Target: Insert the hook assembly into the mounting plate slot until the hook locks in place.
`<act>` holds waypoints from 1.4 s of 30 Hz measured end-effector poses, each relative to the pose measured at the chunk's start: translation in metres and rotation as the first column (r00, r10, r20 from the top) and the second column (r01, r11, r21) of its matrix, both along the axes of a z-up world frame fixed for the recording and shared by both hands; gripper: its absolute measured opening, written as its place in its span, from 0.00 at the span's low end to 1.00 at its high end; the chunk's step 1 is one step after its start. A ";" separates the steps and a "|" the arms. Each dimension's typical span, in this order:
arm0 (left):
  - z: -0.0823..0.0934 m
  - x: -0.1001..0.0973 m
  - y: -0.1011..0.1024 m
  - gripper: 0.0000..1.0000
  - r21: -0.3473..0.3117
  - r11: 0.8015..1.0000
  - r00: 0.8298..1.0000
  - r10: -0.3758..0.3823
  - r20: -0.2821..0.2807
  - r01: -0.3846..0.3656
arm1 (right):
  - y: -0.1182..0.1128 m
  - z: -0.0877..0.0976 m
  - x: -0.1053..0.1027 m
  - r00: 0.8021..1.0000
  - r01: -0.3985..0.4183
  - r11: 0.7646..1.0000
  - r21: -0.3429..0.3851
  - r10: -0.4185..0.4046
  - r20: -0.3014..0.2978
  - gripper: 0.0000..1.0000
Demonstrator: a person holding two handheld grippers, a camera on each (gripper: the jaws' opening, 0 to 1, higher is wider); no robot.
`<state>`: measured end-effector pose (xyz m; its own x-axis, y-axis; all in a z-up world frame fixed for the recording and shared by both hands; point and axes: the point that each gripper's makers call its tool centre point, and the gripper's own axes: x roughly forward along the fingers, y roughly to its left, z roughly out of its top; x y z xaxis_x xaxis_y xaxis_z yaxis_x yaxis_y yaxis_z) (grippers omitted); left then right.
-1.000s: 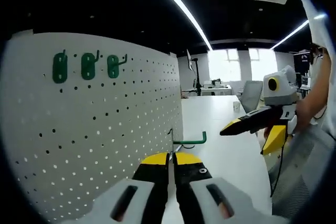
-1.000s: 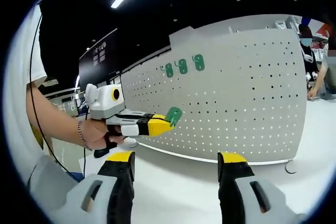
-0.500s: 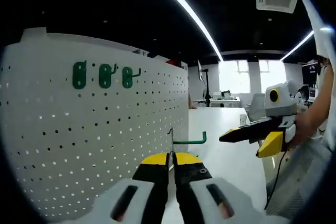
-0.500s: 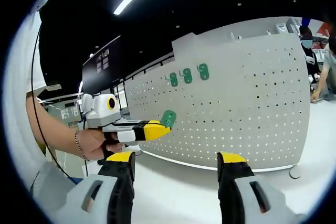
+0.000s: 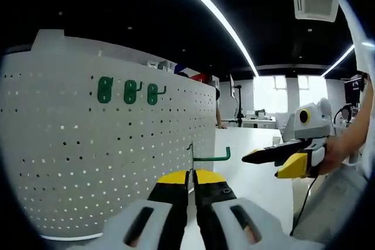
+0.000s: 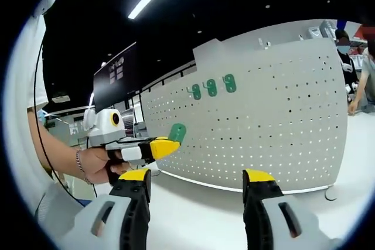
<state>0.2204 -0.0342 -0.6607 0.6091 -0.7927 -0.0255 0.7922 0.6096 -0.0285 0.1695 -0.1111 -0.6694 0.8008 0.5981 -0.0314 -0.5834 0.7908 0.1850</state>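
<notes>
Left gripper [image 5: 191, 175], yellow-tipped jaws pressed together on the flat plate of a green L-shaped metal hook [image 5: 210, 157], which juts toward 12 o'clock above the tips, clear of the board. White perforated pegboard mounting plate [image 5: 88, 162], upright on a white table [image 5: 249, 168], at 9 o'clock in the left gripper view; three green hooks [image 5: 129, 91] already seated in its upper rows. Right gripper [image 6: 195, 181], jaws spread wide, nothing between them, held in a hand [image 5: 329, 155] at 3 o'clock.
</notes>
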 end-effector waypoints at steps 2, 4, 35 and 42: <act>0.000 0.000 0.001 0.03 -0.006 1.000 1.000 0.006 -0.006 -0.006 | 0.000 0.001 0.000 1.000 0.000 1.000 0.002 0.000 0.002 0.61; 0.000 0.000 0.001 0.03 -0.003 1.000 1.000 0.006 -0.003 -0.006 | 0.000 0.003 -0.001 1.000 0.000 1.000 0.028 -0.001 0.008 0.61; -0.002 -0.001 0.004 0.03 0.007 1.000 1.000 0.016 -0.004 -0.016 | 0.027 0.025 0.015 0.998 -0.068 0.988 0.139 0.065 0.026 0.58; -0.001 -0.002 0.005 0.03 0.005 1.000 1.000 0.021 -0.005 -0.021 | 0.039 0.027 0.019 0.996 -0.092 0.985 0.146 0.089 0.028 0.58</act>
<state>0.2185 -0.0291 -0.6622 0.6257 -0.7794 -0.0322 0.7788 0.6265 -0.0296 0.1888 -0.0719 -0.6425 0.7429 0.6647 0.0787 -0.6561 0.6999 0.2823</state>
